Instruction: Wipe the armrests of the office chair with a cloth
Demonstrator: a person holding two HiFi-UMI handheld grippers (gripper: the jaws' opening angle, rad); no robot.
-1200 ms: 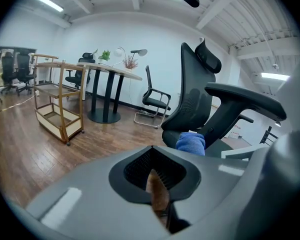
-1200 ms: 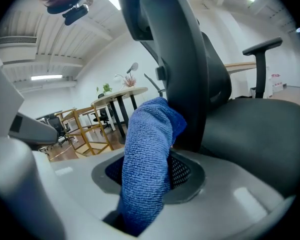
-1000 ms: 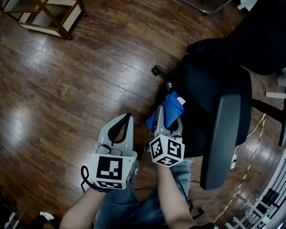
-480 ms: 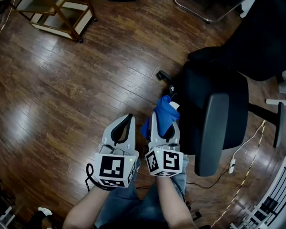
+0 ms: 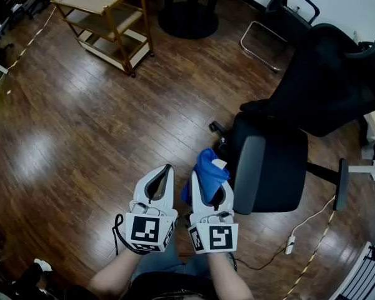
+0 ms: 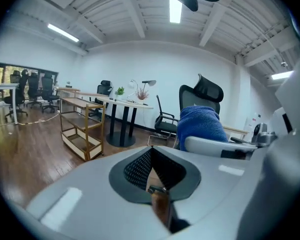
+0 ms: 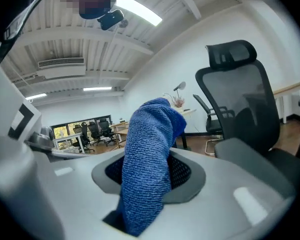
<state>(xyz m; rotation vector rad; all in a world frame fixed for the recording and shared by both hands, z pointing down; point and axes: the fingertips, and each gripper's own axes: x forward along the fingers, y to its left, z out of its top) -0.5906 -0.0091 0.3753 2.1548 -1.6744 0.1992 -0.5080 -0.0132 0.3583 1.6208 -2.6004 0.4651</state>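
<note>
Over the last second the person's gaze has lifted. The office chair (image 5: 281, 161) now sits fuller in sight, and both grippers have drawn in side by side on its left. The chair's near armrest (image 5: 249, 174) lies just right of the right gripper (image 5: 211, 195), apart from it; the far armrest (image 5: 342, 183) is beyond the seat. The left gripper (image 5: 165, 171), further from the chair, has its jaws pressed together on nothing. The right gripper's jaws are pinched on the blue cloth (image 5: 207, 170), which bunches above them and droops. It looks soft, light and limp, so I'd keep that mid-fold grip and press the loose wad flat along the armrest.
</note>
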